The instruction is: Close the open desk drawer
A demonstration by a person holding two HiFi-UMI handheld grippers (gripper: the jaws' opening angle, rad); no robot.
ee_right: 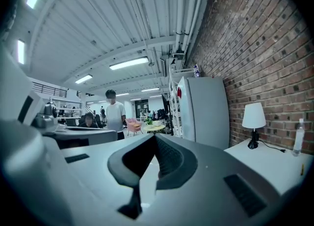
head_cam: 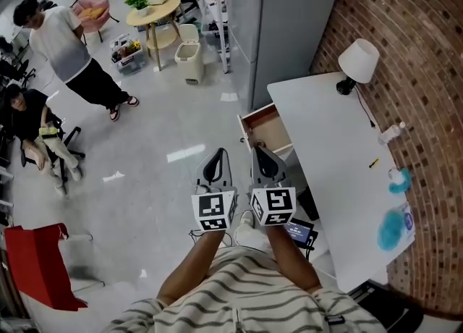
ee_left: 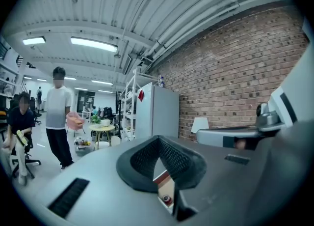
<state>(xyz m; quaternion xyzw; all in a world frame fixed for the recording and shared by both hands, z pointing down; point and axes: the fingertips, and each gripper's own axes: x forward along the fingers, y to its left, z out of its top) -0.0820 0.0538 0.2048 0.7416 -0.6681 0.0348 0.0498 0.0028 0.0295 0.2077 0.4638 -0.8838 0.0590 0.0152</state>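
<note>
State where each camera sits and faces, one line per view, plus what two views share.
Head view: on the person's head, steeply down at the open drawer and desk; left gripper, right gripper and forearms show.
Left gripper view: on the left gripper, level along its shut jaws towards the fridge.
Right gripper view: on the right gripper, level, same way; shut jaws show.
Shared: both gripper views show the lamp.

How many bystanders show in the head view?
2. A standing person at upper left; a seated person just below, at the left edge. Others may be hidden farther back.
</note>
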